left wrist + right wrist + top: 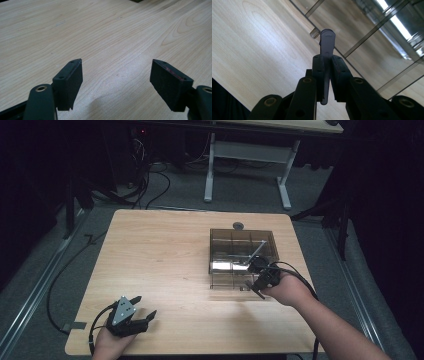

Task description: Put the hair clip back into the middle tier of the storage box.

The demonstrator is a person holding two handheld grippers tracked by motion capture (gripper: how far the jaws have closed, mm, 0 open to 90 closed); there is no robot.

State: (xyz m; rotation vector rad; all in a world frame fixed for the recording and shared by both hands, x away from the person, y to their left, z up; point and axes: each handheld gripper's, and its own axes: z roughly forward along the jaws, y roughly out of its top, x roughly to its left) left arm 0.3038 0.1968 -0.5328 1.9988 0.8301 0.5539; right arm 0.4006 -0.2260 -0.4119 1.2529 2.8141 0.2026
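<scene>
A smoky see-through compartment box (212,251) stands on the right half of the wooden table (160,265). My right gripper (258,271) is at the box's near right corner. In the right gripper view it (327,61) is shut on a thin flat grey plastic piece (327,40) with a rounded end that sticks out past the fingertips, over the box's dividers (372,32). I cannot tell whether this piece is joined to the box. My left gripper (145,306) rests at the table's near left, open, with bare wood between its pads (71,80).
A small dark round fitting (238,225) sits at the table's far edge behind the box. Beyond the table stands another desk on white legs (209,170), and cables (150,180) lie on the grey floor. Dark curtains close in both sides.
</scene>
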